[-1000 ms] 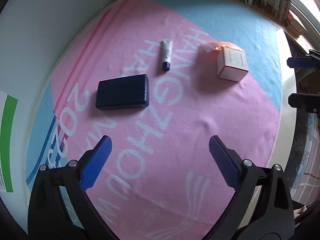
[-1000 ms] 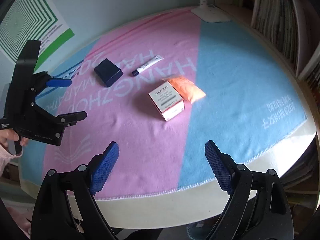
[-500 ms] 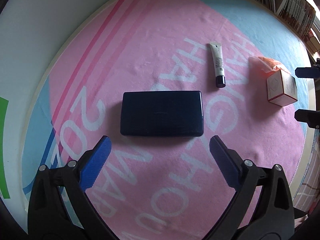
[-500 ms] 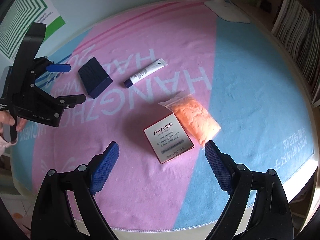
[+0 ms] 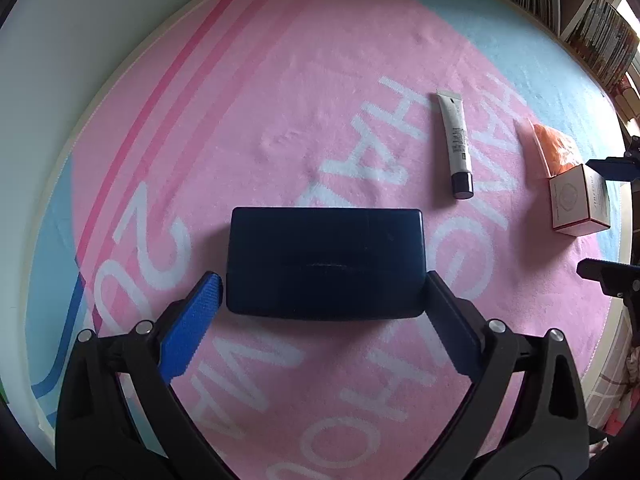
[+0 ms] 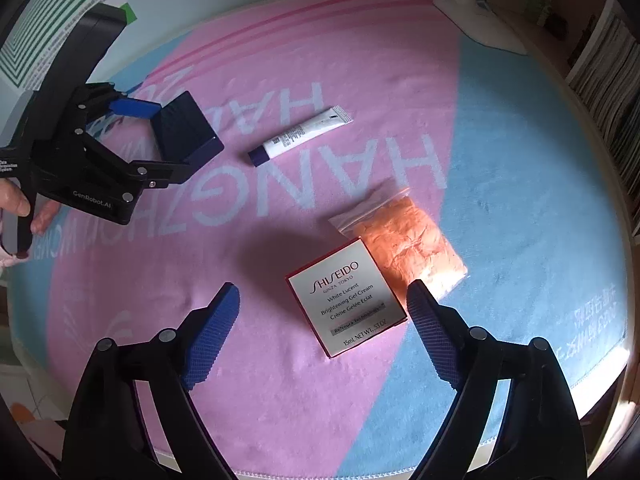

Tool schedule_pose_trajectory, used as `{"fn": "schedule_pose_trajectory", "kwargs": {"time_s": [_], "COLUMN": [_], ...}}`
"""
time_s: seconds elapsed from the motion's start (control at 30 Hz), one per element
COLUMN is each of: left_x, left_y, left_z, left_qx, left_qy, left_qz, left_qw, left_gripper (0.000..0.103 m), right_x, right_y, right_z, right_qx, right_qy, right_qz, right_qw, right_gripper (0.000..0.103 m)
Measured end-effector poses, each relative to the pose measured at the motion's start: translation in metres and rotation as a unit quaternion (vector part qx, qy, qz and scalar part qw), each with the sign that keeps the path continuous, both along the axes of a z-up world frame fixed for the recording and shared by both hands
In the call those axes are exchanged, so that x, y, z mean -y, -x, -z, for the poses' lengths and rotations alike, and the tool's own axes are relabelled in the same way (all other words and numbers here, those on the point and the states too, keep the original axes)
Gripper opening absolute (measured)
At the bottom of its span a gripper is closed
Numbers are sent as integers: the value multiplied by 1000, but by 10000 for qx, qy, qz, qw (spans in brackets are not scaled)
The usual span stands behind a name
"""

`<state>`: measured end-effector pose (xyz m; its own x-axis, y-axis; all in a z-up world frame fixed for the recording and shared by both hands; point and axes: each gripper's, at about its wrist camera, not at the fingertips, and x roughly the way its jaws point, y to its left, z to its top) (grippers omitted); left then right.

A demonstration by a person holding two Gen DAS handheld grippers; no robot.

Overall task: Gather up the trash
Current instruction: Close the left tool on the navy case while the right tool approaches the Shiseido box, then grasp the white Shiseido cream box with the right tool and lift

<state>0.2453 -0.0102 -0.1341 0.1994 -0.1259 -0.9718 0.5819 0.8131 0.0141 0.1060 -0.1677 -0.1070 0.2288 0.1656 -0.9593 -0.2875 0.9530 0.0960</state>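
Observation:
A dark blue flat box [image 5: 325, 262] lies on the pink and blue cloth [image 5: 280, 100]. My left gripper [image 5: 320, 292] is open, its fingers on either side of the box's near end, not pressing it. A white tube with a dark cap [image 5: 455, 148] lies to the right. A white Shiseido carton [image 6: 346, 296] and an orange bag [image 6: 408, 246] lie before my right gripper [image 6: 322, 300]. The right gripper is open, just above the carton's near part. The left gripper and box also show in the right wrist view [image 6: 160, 144].
The cloth covers a round table whose edge [image 6: 400, 472] runs close below my right gripper. Bookshelves [image 6: 608, 80] stand at the right. A white lamp base [image 6: 476, 20] sits at the table's far side. A green patterned poster [image 6: 44, 20] hangs at the left.
Both grippers have moved forward and down. The left now straddles the dark blue box. The right has closed in on the Shiseido carton and orange bag.

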Motion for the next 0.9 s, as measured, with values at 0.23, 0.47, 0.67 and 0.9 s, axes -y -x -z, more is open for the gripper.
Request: {"fn": "schedule_pose_trajectory", "kwargs": {"time_s": [0.23,0.47,0.67,0.9], "left_x": [4,4,4,16], "left_y": [-6,3,34,64], "left_z": [11,4,-20,-48], "left_qx": [-32,113,264,494], "left_qy": [133,123,103,77], "left_qz": [39,84,124,300], "left_qw": [9999,9998,9995,9983], "left_gripper": [92,91,92,92], "right_x": [-8,-7,6,22], "right_y": [0,5,18,43], "right_z": [10,0,-18,-38], "right_qx": [-96,-28,48,231], "right_qy": [81,-81,-271,-334], "right_qz": [-76,-6,125,286], "right_qw": [9999,10000,9995,9988], "right_gripper": [43,42,42,42]}}
